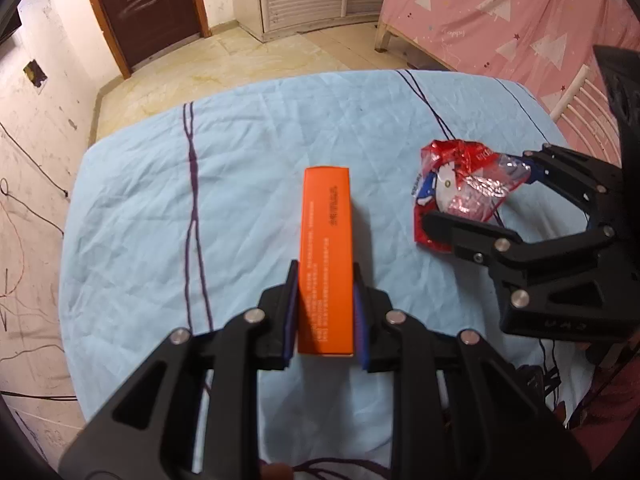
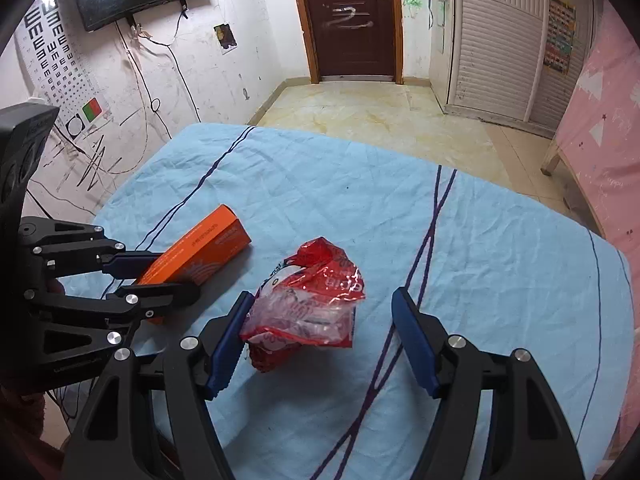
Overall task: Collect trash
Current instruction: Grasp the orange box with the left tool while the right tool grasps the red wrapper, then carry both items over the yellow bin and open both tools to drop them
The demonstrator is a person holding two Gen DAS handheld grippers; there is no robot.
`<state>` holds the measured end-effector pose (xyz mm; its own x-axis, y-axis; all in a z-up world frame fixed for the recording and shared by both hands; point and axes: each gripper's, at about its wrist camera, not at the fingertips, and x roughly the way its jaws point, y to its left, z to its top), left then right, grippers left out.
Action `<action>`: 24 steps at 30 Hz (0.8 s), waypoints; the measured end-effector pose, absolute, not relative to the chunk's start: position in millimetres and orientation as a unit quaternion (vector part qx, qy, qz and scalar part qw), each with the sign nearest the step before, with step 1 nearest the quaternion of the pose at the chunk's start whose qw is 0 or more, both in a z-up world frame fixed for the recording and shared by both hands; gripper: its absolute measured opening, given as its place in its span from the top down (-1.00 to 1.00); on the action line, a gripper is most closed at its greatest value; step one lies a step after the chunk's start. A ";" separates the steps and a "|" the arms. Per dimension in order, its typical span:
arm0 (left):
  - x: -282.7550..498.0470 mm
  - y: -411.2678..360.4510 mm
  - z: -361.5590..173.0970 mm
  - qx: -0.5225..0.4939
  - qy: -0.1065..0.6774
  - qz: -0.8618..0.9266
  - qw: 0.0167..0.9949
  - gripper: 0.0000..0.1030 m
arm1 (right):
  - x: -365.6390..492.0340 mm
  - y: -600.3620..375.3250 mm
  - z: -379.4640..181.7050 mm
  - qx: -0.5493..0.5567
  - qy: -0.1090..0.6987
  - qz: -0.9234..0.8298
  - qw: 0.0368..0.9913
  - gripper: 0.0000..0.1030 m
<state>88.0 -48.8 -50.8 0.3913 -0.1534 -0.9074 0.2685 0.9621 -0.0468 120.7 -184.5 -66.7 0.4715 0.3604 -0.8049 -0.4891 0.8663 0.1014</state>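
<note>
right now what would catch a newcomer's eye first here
The bright orange box lies on the light blue cloth, with the left tool closed around its near end. To its right lies a crumpled red wrapper, sitting between the wide-open fingers of the right tool.

The left gripper (image 1: 325,312) clasps the orange box (image 1: 327,256) mid-tablecloth (image 1: 140,200); the right gripper (image 1: 480,192) straddles the red wrapper (image 1: 452,184) near the right edge.

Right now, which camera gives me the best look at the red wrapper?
The right wrist view: the wrapper lies whole and close between the open right tool's fingers, against the left pad. In the left wrist view the wrapper sits off to the side, partly hidden behind that tool's finger.
</note>
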 end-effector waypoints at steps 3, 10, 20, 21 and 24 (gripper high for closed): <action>88.4 -46.4 -50.3 0.042 0.540 -0.119 0.832 0.58 | 122.7 -184.2 -67.7 -0.065 0.452 0.249 0.854 -0.13; 84.5 -37.4 -44.8 0.026 0.538 -0.101 0.837 0.58 | 116.9 -180.6 -62.2 -0.064 0.440 0.261 0.857 0.57; 58.4 -57.0 -7.0 0.029 0.502 -0.085 0.860 0.58 | 84.2 -251.1 -19.0 0.005 0.379 0.241 0.893 0.58; 54.1 -62.1 -1.4 0.027 0.497 -0.085 0.863 0.58 | 79.3 -259.6 -15.4 0.011 0.374 0.236 0.897 0.58; 44.1 -75.1 10.0 0.026 0.488 -0.089 0.868 0.58 | 61.0 -294.1 -6.2 0.028 0.357 0.218 0.908 0.58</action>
